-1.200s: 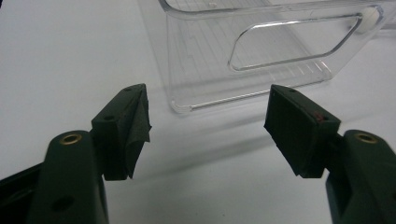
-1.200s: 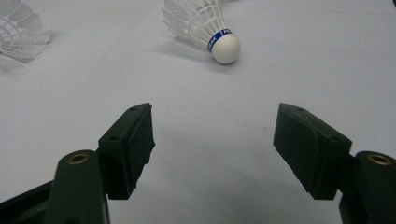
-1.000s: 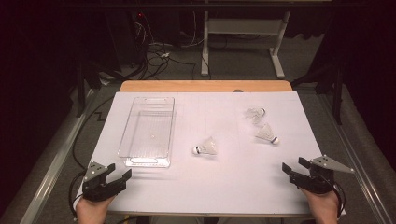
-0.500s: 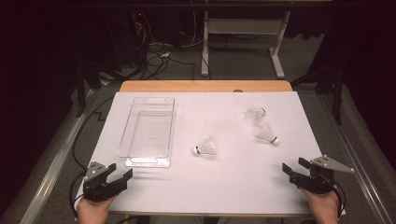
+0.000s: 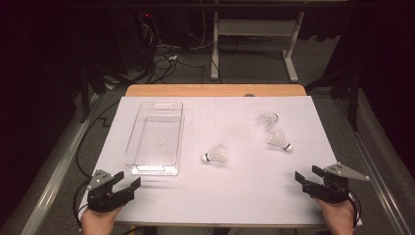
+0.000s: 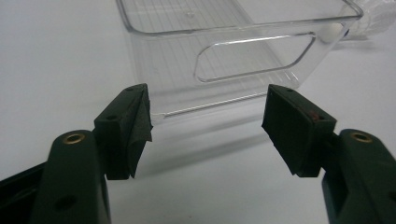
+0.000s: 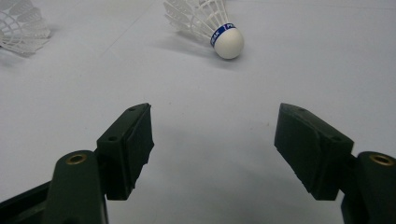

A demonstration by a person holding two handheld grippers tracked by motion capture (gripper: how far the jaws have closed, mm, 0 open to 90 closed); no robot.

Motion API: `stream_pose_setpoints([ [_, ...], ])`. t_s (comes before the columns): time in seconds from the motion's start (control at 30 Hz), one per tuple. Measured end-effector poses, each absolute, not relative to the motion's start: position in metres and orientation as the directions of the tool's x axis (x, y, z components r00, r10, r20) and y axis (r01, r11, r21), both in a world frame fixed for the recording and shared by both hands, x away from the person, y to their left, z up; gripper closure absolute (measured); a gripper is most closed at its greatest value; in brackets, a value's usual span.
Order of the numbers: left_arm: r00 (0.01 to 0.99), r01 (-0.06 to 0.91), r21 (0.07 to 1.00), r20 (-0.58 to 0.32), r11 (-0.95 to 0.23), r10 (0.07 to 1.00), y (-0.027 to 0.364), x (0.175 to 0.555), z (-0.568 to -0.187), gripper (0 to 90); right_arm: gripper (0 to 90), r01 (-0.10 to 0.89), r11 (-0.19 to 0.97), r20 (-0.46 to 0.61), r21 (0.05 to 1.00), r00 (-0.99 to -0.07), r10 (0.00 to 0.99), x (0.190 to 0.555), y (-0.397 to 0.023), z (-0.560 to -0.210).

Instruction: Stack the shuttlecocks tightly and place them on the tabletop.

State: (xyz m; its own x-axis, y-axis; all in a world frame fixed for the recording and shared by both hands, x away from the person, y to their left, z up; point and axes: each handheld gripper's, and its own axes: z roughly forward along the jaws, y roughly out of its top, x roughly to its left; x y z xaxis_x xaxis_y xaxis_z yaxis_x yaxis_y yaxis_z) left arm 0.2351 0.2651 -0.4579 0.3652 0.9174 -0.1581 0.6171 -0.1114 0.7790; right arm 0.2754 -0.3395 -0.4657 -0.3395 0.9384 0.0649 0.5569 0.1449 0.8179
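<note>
White sheet (image 5: 220, 186) over wooden table (image 5: 215, 90), dark room.

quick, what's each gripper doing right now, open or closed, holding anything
Left gripper: open, holding nothing, facing the clear bin.
Right gripper: open, holding nothing, a shuttlecock ahead of it.

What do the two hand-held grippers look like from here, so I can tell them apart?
Both are black two-jaw tools with flat rubbery pads and brass-coloured rivets. The left hand-held gripper and the right hand-held gripper each carry a grey three-cornered plate on top, with a black cable trailing back. No sleeves show at the wrists.
</note>
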Motion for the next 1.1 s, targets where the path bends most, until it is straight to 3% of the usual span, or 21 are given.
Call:
stream_pose_setpoints([
  [1.1,0.468,0.622,0.761,-0.175,-0.182,0.866,0.225,0.232,-0.451,35.4,28.6,0.564,0.177,0.043,0.806,-0.356,0.934,0.276,-0.336,-0.467],
])
